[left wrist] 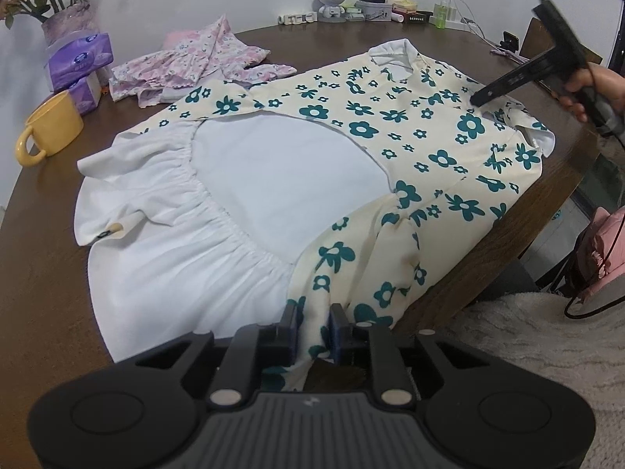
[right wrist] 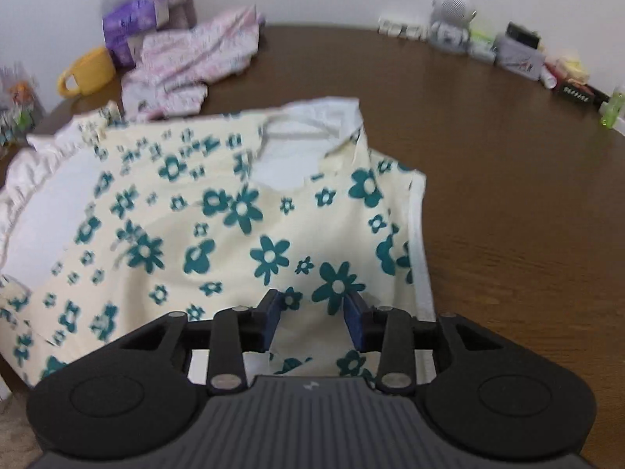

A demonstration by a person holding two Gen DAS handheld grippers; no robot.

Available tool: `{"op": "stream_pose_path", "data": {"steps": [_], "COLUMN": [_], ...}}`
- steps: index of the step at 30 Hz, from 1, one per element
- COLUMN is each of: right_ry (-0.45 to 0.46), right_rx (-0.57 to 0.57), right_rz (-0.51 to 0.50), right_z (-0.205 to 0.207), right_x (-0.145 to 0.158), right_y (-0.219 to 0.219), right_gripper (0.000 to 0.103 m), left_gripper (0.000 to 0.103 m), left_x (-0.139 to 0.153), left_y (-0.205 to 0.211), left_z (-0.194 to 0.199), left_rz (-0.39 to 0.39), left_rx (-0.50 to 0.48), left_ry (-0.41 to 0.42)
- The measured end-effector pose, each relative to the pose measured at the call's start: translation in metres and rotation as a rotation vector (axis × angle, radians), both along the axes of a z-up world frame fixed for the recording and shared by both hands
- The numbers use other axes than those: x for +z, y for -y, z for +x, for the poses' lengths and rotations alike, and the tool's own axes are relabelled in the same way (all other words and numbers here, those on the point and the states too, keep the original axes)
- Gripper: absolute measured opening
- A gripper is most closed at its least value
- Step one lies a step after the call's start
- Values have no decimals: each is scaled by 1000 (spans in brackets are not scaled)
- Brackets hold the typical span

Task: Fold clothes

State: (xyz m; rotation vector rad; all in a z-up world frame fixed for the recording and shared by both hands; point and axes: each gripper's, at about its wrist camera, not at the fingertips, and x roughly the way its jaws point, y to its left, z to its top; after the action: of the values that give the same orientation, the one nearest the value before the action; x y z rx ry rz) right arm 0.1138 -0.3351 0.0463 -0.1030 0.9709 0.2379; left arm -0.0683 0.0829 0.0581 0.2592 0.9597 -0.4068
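Note:
A cream dress with teal flowers lies spread on the brown table, its white lining turned up over the middle. My left gripper is shut on the dress's floral hem at the near table edge. My right gripper is open just above the floral fabric near the armhole side, its jaws apart with cloth between them but not pinched. The right gripper also shows in the left wrist view, touching down on the dress's far right shoulder.
A crumpled pink floral garment lies at the back left. A yellow mug, purple tissue packs and a flower vase stand at the left. Small items and a white speaker figure line the back wall.

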Motion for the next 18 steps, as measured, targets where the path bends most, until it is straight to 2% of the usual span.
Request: {"op": "stream_pose_path", "data": {"steps": [1,3,6,8,11,12,13,16,18], "right_ry": [-2,-6,-4,-27,5,28,51,100,108], "right_rx": [5,20,-23,-30,-56,-66,-75,-102,-115], "right_rz": [-18,-33,-83,-15,74,64,54,31,32], "right_z": [1,1,4,5,3,5,7,16,29], "right_x": [-3,0,3,4,13,16,18,21,17], "right_y": [-1,1,13,25,29,29,29,28,28], "right_gripper": [1,0,0,2,19,37,43,43,43], "left_gripper": [17,17,17,17,17,17,17,20,20], "left_x": [0,0,-1,-1,-1,-1,-1,3,14], "left_y": [0,0,-2,-2,-3,-4,-4,-6,-12], "left_z": [0,-1,-1,-1,-1,-1,0,2,3], "left_rz": [1,2,-3,-7,-8,-9,-11,-34,-95], "left_rx": [-1,-2,-1,-1,-3,-2,0,11,23], "left_ry": [1,4,6,7,9,8,7,4,30]}}
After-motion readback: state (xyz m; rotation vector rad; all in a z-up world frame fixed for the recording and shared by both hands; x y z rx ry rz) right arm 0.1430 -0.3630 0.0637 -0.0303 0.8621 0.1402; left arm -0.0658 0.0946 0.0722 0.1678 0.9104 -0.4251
